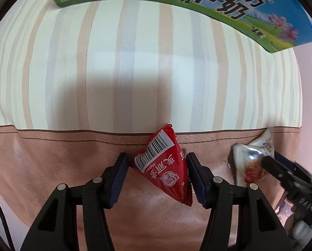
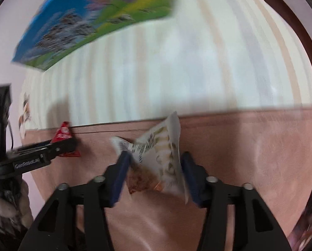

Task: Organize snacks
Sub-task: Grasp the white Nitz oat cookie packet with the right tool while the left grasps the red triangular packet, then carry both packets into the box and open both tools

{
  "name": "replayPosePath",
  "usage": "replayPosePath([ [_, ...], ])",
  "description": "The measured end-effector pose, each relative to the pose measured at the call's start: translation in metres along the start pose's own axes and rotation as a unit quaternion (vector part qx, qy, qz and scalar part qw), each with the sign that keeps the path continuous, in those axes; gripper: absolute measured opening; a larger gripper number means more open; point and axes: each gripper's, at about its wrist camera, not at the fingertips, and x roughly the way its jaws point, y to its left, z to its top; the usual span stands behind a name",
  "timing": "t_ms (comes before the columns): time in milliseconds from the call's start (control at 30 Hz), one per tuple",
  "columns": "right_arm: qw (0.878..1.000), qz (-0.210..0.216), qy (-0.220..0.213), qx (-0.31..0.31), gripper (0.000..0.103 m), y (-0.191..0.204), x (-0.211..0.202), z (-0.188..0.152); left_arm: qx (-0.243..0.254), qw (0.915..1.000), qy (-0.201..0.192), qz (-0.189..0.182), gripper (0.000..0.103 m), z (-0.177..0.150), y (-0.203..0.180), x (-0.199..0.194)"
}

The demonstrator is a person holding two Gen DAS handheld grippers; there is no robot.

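Two snack packets, two grippers, one milk carton.

Left gripper (image 1: 157,167) clamped on one red triangular snack packet (image 1: 165,163), above the pink-brown border of the striped tablecloth (image 1: 135,62). Right gripper (image 2: 153,174) clamped on one white triangular snack packet (image 2: 162,163), just beside, over the same border. Beyond both, one blue-and-green milk carton (image 1: 218,4) at the cloth's far edge.

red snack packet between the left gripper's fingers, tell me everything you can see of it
The red snack packet is a puffy, pyramid-shaped pouch of glossy foil-like film with serrated sealed edges, a white barcode label and white Chinese print with a round logo. It lies tilted on the pinkish-brown mat, its tip reaching the striped cloth. The left gripper brackets it, fingers close on both sides.
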Motion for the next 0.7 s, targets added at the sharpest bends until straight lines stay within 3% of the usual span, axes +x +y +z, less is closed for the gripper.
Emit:
replayPosePath([
  [167, 0.987, 0.083, 0.014, 0.138, 0.069, -0.046, -0.011, -0.02, -0.01, 0.9999, 0.006, -0.009, 0.054, -0.001, 0.002, 0.014],
  [267, 0.968, 0.14, 0.044, 0.205, 0.07, -0.048, -0.001, -0.029, -0.01, 0.9998, 0.009, -0.016, 0.054, 0.006, 0.023, 0.019],
  [367, 0.947, 0.166, 0.06, 0.267, 0.07, -0.041, 0.02, -0.03, -0.011, 0.9996, 0.011, -0.024, 0.054, 0.023, 0.04, 0.023],
  [567, 0.93, 0.142, 0.041, 0.335, 0.07, -0.032, 0.044, -0.01, -0.017, 0.9985, 0.013, -0.05, 0.054, 0.027, 0.064, 0.027],
  [700, 0.933, 0.107, 0.04, 0.341, 0.071, -0.019, 0.054, 0.001, -0.021, 0.9975, 0.014, -0.066, 0.054, 0.024, 0.083, 0.033],
])
